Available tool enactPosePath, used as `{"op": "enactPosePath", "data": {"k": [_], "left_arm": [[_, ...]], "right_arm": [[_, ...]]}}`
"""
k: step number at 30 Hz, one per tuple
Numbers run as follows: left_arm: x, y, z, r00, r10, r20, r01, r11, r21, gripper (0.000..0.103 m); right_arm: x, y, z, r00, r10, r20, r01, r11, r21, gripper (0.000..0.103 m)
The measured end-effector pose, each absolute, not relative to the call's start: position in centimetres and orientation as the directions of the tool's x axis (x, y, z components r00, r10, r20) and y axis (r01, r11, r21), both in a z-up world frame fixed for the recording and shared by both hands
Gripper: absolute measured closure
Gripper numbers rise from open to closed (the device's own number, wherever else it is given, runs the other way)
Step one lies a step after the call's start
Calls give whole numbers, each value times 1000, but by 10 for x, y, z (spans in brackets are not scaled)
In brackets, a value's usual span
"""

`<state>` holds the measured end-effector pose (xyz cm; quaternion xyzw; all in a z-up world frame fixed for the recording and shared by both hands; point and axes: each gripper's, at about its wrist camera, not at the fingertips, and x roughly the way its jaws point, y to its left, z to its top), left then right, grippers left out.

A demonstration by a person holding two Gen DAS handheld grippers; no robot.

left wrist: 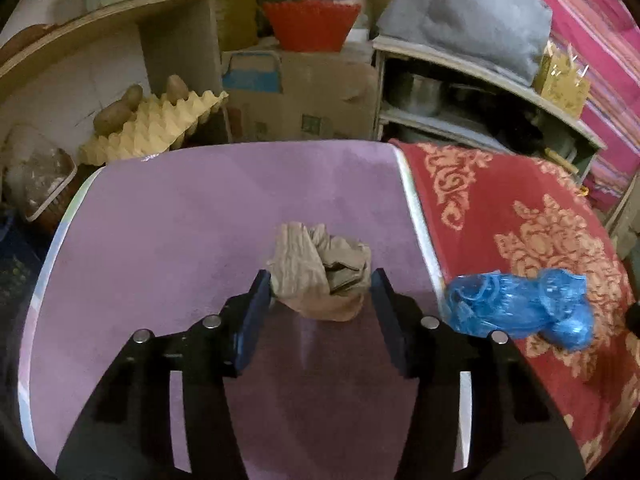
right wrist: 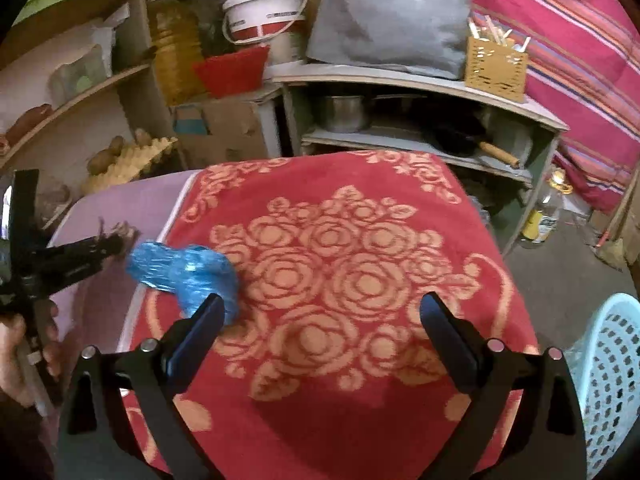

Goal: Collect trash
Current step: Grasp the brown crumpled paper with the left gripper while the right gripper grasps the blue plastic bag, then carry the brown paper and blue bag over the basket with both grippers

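- While the left gripper (left wrist: pixel 320 280) straddles the crumpled brown paper (left wrist: pixel 320 272), its jaws stand half-narrowed, pads at both flanks of the wad; the left pad looks to be touching, the right pad just shy, so no firm pinch yet.
- That paper sits on the smooth lilac table top (left wrist: pixel 168 232), near its right edge and close to the camera. It looks feather-light, creased and springy: likely to squash rather than resist, and unlikely to slip. My call: bite across the thick middle, where the folds bunch, not at a loose flap.
- Over on the right, the right gripper (right wrist: pixel 320 316) hangs wide, nothing between its fingers, above the red cloth (right wrist: pixel 360 208) with its peach rose pattern.
- Just beside its left finger lies the blue plastic bag (right wrist: pixel 184 272), scrunched and glossy, resting on the cloth's left edge where it meets the lilac top. Thin film like that is soft and slick; a deep grab across the fattest bunch should hold better than a pinch at a corner.
- At the far right a pale blue perforated basket (right wrist: pixel 608 380) stands beside the table, a probable home for the trash.
- Beyond the table: a yellow egg tray (left wrist: pixel 160 124) with potatoes, cardboard boxes, shelves with metal pots.
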<state>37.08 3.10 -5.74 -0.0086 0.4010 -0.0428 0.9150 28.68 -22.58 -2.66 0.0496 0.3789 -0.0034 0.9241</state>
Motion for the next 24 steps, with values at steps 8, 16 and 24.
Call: {"op": "enactPosePath", "data": {"k": [8, 16, 24], "left_arm": [[311, 49, -25, 700, 63, -711, -25, 998, 63, 53], [268, 83, -21, 714, 63, -697, -79, 997, 9, 53], [273, 100, -24, 715, 52, -697, -107, 994, -36, 53]], "right_arm": [[301, -185, -30, 708, 37, -705, -31, 999, 22, 7], [322, -161, -49, 653, 17, -757, -75, 996, -43, 12], [332, -158, -58, 597, 130, -791, -143, 988, 55, 69]]}}
